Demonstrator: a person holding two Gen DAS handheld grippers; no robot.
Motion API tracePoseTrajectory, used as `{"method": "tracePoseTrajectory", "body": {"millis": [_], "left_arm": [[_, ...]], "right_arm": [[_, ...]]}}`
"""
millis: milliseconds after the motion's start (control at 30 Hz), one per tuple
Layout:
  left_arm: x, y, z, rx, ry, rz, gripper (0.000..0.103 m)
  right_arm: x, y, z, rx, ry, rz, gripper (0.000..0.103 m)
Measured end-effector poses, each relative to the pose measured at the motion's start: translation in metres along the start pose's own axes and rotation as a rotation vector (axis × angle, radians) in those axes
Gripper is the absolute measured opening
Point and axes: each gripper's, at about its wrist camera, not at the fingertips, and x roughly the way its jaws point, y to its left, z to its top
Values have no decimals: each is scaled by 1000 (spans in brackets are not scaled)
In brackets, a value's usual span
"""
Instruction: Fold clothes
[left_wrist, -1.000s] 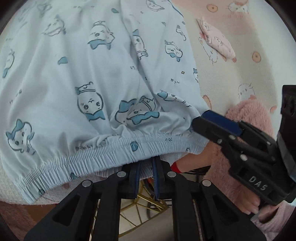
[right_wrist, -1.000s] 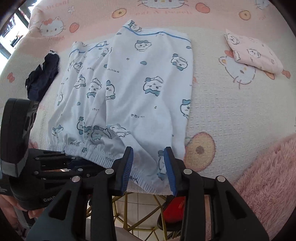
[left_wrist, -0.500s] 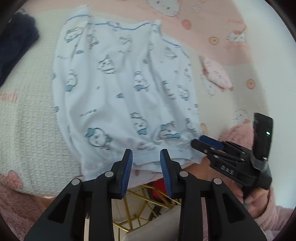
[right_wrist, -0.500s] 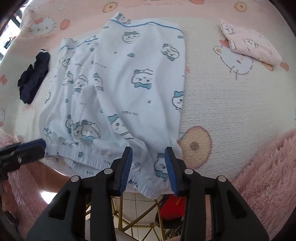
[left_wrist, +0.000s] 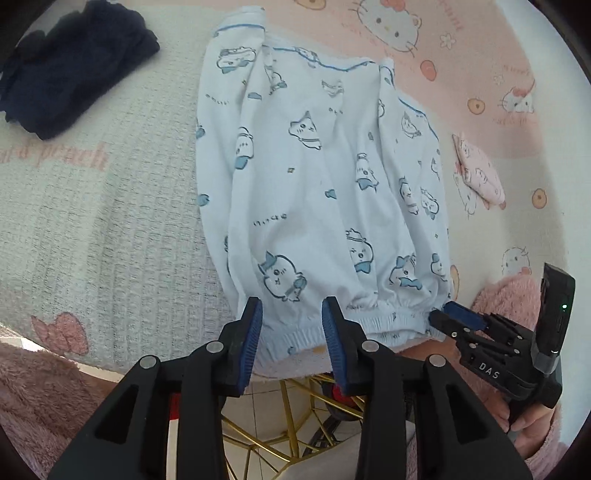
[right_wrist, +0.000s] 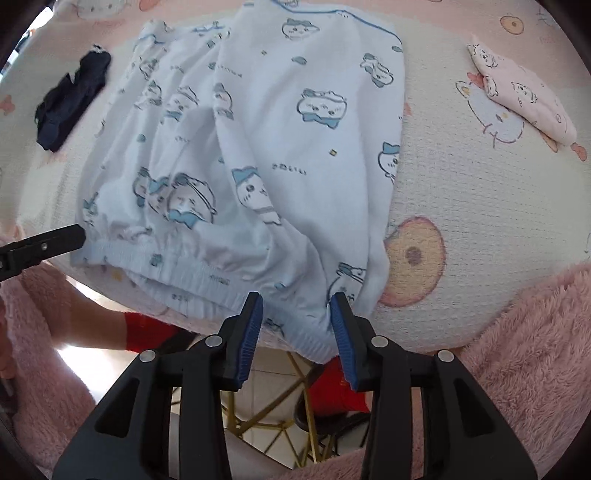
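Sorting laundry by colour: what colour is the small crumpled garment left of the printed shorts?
Dark navy garment, plain, no print visible; clearest in the left wrist view.

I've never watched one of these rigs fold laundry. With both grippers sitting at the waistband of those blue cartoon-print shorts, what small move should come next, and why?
Probably close both on the waistband. The left gripper and right gripper have jaws opening, pads not pressing cloth, while the elastic waistband of the shorts hangs over the table's near edge between them. Gripping it would let the shorts be lifted and folded.
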Motion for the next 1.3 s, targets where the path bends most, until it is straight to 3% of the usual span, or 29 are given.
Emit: {"method": "tracePoseTrajectory", "body": {"millis": [67,100,167,233,333,500,567,667,733,867,1000,1067,1100,1167,1300], "left_arm": [[9,15,-2,-33,55,110,37],[6,22,-4,-71,66,121,37],[-15,24,-2,-107,22,25,37],[-37,17,10,-50,-31,19,37],[-60,12,42,39,-90,28,38],[-66,26,121,60,-134,110,38],[-65,33,154,64,-169,141,38],[-51,54,198,14,-230,221,38],[-31,69,218,-21,-203,164,38],[6,85,245,-49,-151,100,38],[26,87,258,-46,-147,-7,38],[35,82,260,-5,-136,-17,38],[39,79,260,18,-133,-15,30],[36,75,259,61,-147,52,5],[17,96,259,-11,-161,74,5]], "right_arm": [[-3,-9,-1,-2,7,-60,39],[4,-12,0,7,39,-79,39],[9,-19,3,51,71,-52,39],[-4,-24,9,76,51,5,39],[-29,-17,34,48,12,57,39],[-85,7,94,-80,-129,89,39],[-77,29,138,-131,-189,32,39],[-62,21,184,-160,-200,-97,40],[-45,3,203,-156,-181,-150,39],[-20,-20,231,-65,-134,-64,39],[-16,11,255,-163,-156,26,40],[-3,23,266,-183,-135,18,40],[5,29,272,-186,-119,5,40],[20,31,277,-177,-95,-57,40],[30,20,276,-137,-77,-107,40]]}}
